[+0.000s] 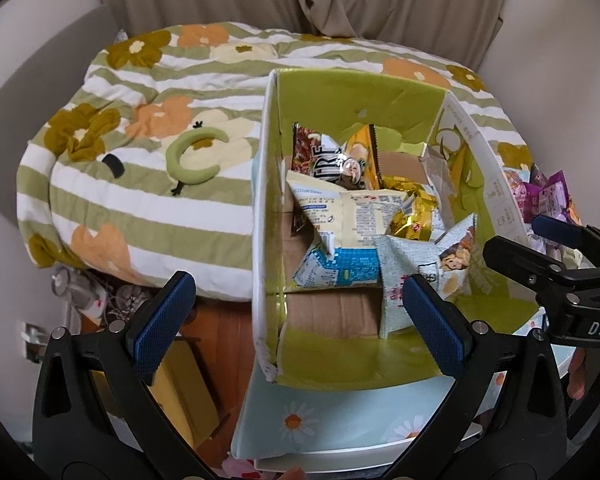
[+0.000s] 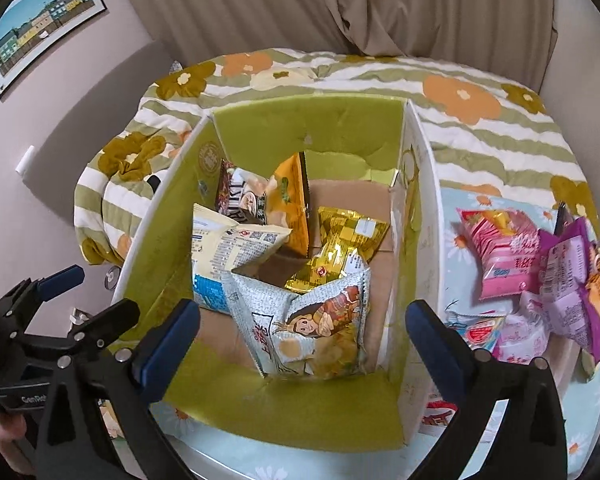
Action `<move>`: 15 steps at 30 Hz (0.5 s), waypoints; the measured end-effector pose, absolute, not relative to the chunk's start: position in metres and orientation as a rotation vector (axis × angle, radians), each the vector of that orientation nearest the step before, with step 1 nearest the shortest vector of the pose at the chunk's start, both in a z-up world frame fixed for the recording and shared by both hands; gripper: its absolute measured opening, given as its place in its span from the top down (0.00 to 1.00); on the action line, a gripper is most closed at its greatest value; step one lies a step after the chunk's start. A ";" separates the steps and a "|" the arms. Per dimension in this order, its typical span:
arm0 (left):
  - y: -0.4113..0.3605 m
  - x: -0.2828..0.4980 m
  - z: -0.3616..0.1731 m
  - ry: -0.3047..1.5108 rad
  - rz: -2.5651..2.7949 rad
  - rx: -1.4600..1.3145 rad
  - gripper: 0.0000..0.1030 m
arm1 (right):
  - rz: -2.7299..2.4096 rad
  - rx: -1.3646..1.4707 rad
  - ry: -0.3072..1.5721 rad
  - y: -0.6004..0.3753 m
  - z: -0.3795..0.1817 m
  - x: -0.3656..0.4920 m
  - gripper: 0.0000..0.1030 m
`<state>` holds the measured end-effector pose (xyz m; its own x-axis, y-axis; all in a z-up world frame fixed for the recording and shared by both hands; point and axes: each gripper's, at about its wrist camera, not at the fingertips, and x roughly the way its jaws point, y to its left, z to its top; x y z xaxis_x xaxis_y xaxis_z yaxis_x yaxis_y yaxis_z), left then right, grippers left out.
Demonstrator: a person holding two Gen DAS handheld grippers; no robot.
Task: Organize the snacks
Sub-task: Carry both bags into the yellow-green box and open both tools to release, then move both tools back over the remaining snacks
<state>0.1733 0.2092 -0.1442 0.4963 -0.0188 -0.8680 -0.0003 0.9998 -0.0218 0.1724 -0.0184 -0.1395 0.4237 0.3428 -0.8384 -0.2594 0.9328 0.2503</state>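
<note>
Both wide and empty: right tool (image 2: 302, 338) above the box (image 2: 308, 128), over a grey-white packet (image 2: 312, 328) propped on end inside; left tool (image 1: 296, 320) at the box's left wall. Pink and purple packets (image 2: 540, 272) waiting on the worktop (image 2: 452, 224). Risk: upright packet toppling, loose pile snagging later drops.

Shiny gold foil bag (image 2: 342, 240) glinting in the cardboard box (image 2: 308, 128), whose bare brown floor looks matt. Crinkly glossy plastic on the grey chip packet (image 2: 312, 324). Soft quilted cloth bedspread (image 1: 148, 128) beyond.
</note>
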 end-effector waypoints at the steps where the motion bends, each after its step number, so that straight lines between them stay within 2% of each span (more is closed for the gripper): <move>1: 0.207 0.171 -0.141 1.046 -0.009 -0.019 0.01 | 0.380 0.084 1.059 -0.021 -0.136 0.170 0.01; 15: 0.104 0.135 -0.092 0.948 -0.053 -0.035 0.01 | 0.397 0.046 0.907 -0.123 -0.070 0.117 0.01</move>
<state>0.1351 0.1041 -0.0915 0.5824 -0.0610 -0.8106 0.0304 0.9981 -0.0533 0.1169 -0.1231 -0.0704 0.5488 0.3542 -0.7572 -0.3156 0.9266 0.2047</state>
